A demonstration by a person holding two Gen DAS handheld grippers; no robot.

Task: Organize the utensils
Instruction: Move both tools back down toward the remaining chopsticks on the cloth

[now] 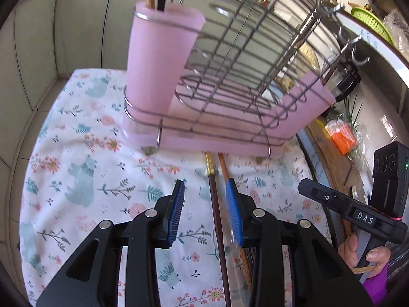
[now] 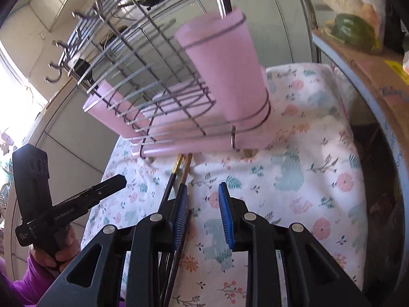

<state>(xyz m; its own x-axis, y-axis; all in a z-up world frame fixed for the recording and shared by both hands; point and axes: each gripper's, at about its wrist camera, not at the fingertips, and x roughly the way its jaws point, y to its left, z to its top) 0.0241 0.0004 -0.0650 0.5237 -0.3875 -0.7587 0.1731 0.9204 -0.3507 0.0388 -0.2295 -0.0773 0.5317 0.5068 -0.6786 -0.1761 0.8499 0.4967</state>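
Note:
A wire dish rack with a pink tray stands on the floral cloth. Its pink utensil cup holds a wooden stick and a black handle. In the right wrist view the rack carries a pink cup with a metal utensil in it. Chopsticks lie on the cloth in front of the rack, one dark with a gold band, one brown. My left gripper is open and empty above them. My right gripper is open and empty, with the chopsticks just left of its left finger.
The other hand-held gripper shows at the right edge of the left wrist view and at the left edge of the right wrist view. An orange packet and a green basket lie right of the table. A shelf with vegetables borders the cloth.

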